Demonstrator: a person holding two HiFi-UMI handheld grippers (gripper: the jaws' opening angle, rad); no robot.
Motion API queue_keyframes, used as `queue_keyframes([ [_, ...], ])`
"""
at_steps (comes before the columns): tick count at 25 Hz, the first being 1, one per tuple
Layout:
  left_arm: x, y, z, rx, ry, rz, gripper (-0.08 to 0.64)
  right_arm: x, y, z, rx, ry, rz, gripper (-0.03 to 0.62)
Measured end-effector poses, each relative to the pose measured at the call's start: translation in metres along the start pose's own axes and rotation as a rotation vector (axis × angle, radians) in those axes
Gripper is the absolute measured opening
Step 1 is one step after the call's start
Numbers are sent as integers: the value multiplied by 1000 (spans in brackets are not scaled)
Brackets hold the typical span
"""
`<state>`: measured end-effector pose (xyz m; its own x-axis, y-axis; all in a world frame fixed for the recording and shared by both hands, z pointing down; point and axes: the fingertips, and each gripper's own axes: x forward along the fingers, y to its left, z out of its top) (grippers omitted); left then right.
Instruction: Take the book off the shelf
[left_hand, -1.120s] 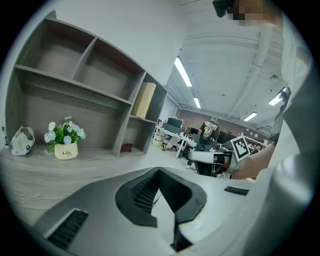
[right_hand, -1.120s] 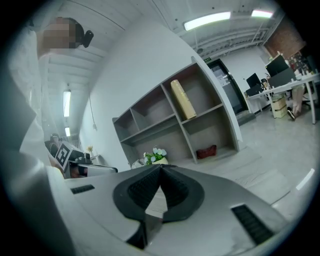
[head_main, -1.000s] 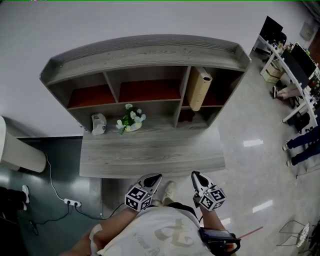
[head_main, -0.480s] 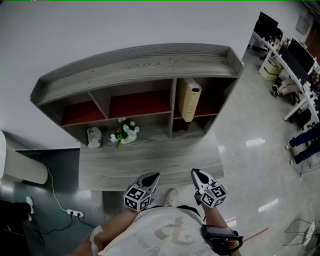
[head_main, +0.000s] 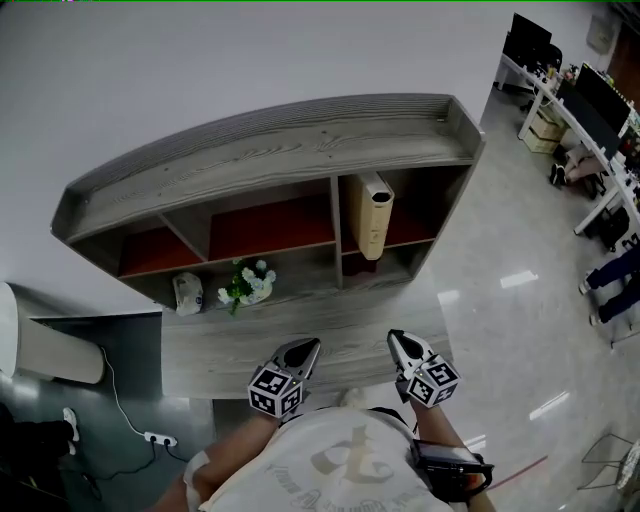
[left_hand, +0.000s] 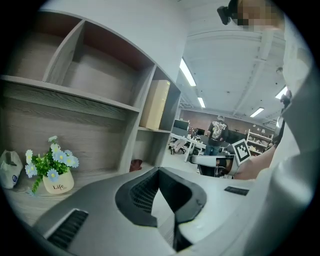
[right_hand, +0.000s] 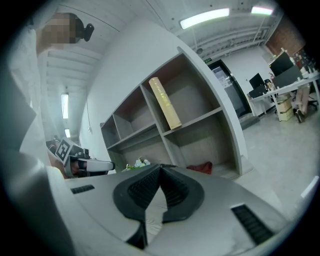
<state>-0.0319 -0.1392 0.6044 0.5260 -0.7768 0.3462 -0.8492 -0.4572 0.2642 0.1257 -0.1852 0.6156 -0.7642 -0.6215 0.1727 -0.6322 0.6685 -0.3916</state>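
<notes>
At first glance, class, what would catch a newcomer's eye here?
The tan book stands alone in the upper right compartment of the grey shelf. A flower pot sits on the ledge below, to the left. The left gripper and right gripper hang shut and empty by the person.

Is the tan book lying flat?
No, the tall tan book stands on end in the right cubby of the grey wooden shelf.

The book (head_main: 371, 213) stands in the shelf's (head_main: 270, 150) upper right compartment, against its left wall. The flower pot (head_main: 245, 285) sits on the lower ledge below the middle compartment — a small packet (head_main: 186, 293) just left of it.
</notes>
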Motion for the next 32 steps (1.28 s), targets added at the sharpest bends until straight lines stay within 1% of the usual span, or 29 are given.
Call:
queue_keyframes([
  [5, 7, 17, 5, -15, -6, 44, 2, 24, -10, 17, -21, -4, 36, 5],
  [10, 11, 25, 13, -29, -19, 75, 2, 43, -16, 42, -29, -37, 86, 5],
  [15, 7, 33, 10, -46, -15, 99, 2, 63, -24, 74, -69, -71, 94, 8],
  [18, 1, 41, 10, -56, -14, 109, 2, 75, -24, 94, -87, -87, 91, 82],
  [23, -9, 53, 5, -58, 7, 86, 2, 92, -23, 126, -124, -131, 44, 168],
  [24, -11, 55, 6, -55, 9, 80, 2, 94, -22, 134, -131, -146, 29, 183],
  [26, -14, 61, 10, -49, 8, 67, 2, 98, -19, 149, -143, -178, 9, 189],
  [27, -15, 63, 13, -47, 6, 61, 2, 100, -16, 156, -147, -193, 11, 216],
  [28, -17, 66, 15, -45, 4, 56, 2, 103, -12, 162, -150, -205, 17, 264],
  [30, -22, 72, 15, -45, 4, 47, 2, 109, -4, 172, -165, -222, 24, 270],
  [32, -27, 79, 14, -48, 7, 44, 2, 116, 1, 181, -183, -234, 10, 270],
])
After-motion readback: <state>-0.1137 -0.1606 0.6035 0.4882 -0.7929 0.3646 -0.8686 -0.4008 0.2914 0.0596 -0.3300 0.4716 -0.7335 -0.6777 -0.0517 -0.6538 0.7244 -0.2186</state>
